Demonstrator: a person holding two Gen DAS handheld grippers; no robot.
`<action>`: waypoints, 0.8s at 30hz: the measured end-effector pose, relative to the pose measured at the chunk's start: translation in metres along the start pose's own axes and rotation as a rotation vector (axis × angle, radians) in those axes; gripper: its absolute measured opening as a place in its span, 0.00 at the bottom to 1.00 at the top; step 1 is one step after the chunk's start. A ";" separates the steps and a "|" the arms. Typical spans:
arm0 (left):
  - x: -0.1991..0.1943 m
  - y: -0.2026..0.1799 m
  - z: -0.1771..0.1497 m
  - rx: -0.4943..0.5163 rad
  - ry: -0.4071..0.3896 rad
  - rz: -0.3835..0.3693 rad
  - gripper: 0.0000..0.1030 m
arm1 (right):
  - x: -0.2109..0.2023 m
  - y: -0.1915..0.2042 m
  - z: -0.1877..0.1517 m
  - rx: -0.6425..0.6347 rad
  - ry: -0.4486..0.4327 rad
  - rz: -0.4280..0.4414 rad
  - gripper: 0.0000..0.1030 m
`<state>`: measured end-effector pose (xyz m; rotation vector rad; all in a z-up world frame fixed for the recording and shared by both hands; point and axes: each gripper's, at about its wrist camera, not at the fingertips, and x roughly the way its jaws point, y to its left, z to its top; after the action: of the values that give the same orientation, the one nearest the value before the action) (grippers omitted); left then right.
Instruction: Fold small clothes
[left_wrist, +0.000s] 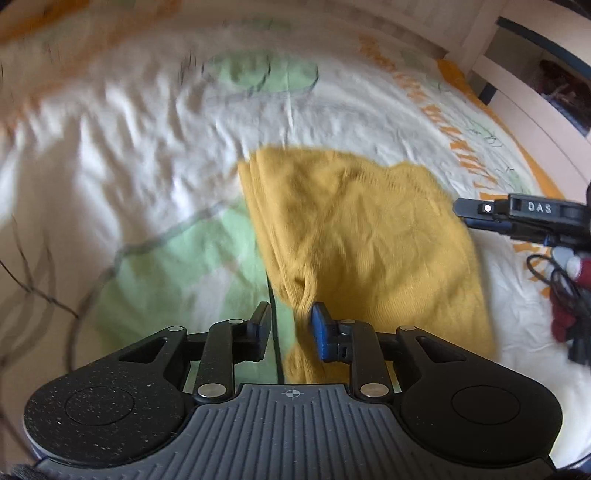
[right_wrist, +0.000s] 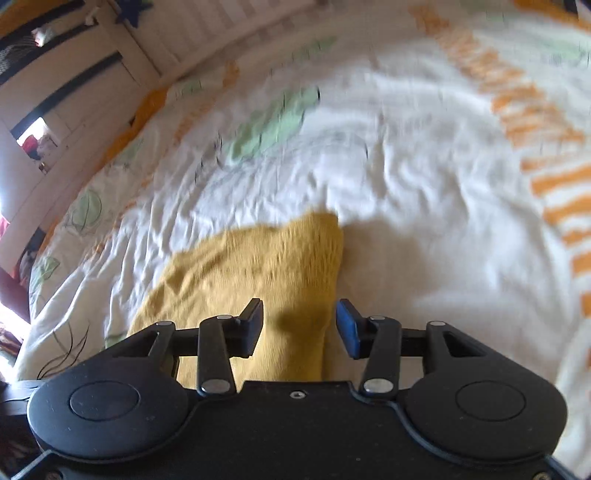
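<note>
A mustard-yellow knit garment (left_wrist: 362, 229) lies folded on the bed sheet (left_wrist: 147, 166). My left gripper (left_wrist: 291, 325) is open above its near left edge; a bunched fold of the cloth touches the blue pad (left_wrist: 321, 332) but is not pinched. In the right wrist view the same garment (right_wrist: 251, 273) lies under my right gripper (right_wrist: 299, 325), which is open with the cloth's right edge between its fingers. The right gripper also shows in the left wrist view (left_wrist: 461, 212), at the garment's right side.
The white sheet (right_wrist: 424, 184) has green and orange prints and is wrinkled. A white headboard and shelves (right_wrist: 74, 92) stand beyond the bed. Dark cables and a red item (left_wrist: 565, 295) hang by the right gripper.
</note>
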<state>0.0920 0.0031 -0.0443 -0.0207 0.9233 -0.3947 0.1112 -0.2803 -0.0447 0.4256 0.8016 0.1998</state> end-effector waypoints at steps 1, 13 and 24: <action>-0.009 -0.006 0.002 0.034 -0.046 0.016 0.24 | -0.003 0.001 0.002 -0.004 -0.026 -0.002 0.53; 0.050 -0.016 0.020 0.038 -0.074 0.127 0.40 | 0.043 -0.009 0.010 -0.077 -0.045 -0.149 0.55; 0.052 0.001 0.026 -0.046 -0.046 0.114 0.71 | 0.034 -0.011 0.007 -0.132 -0.131 -0.246 0.70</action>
<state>0.1403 -0.0177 -0.0688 -0.0190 0.8838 -0.2665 0.1398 -0.2811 -0.0677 0.2102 0.7008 -0.0045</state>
